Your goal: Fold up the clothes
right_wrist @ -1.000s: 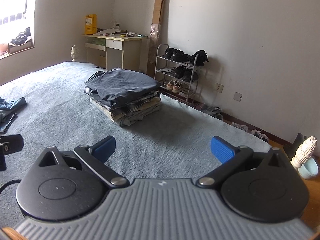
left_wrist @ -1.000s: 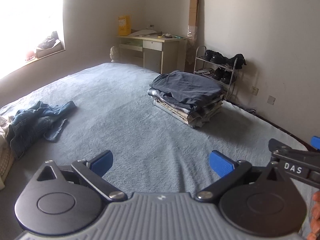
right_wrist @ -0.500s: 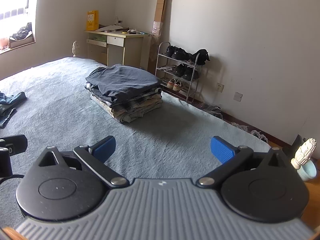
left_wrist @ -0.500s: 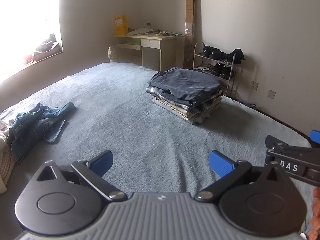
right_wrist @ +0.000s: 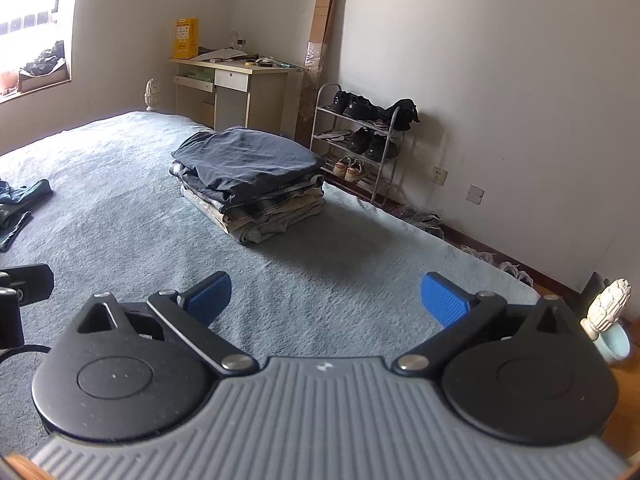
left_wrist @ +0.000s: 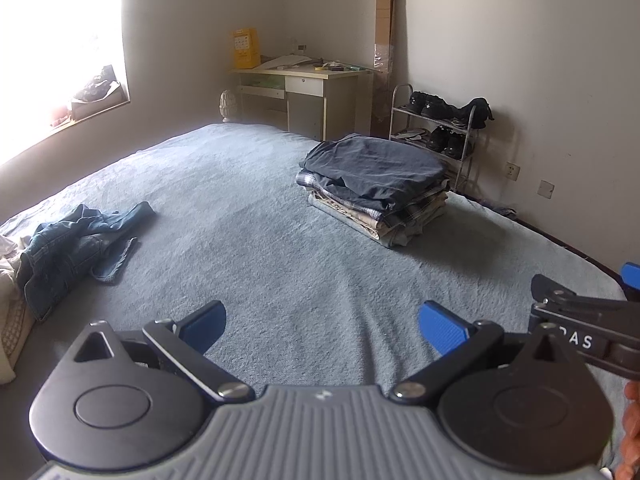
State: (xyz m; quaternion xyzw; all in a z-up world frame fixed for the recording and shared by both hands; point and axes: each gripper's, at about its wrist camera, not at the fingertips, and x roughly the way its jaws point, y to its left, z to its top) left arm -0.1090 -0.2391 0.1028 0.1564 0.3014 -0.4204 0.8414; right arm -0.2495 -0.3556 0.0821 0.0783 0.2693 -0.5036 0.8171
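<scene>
Both grippers — left [left_wrist: 322, 326], right [right_wrist: 325, 298] — gape empty, crumpled jeans [left_wrist: 76, 242] well left, folded stack [right_wrist: 250, 180] ahead.

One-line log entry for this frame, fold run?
left tongs: open, empty | right tongs: open, empty | folded stack: on bed | jeans: crumpled, unfolded, far left

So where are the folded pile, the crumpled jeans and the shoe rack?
stack of folded clothes [right_wrist: 248, 160]: right wrist view, on the dark top garment.
crumpled denim jeans [left_wrist: 68, 248]: left wrist view, on the bunched middle of the denim.
shoe rack [right_wrist: 394, 148]: right wrist view, on its front metal post.
</scene>
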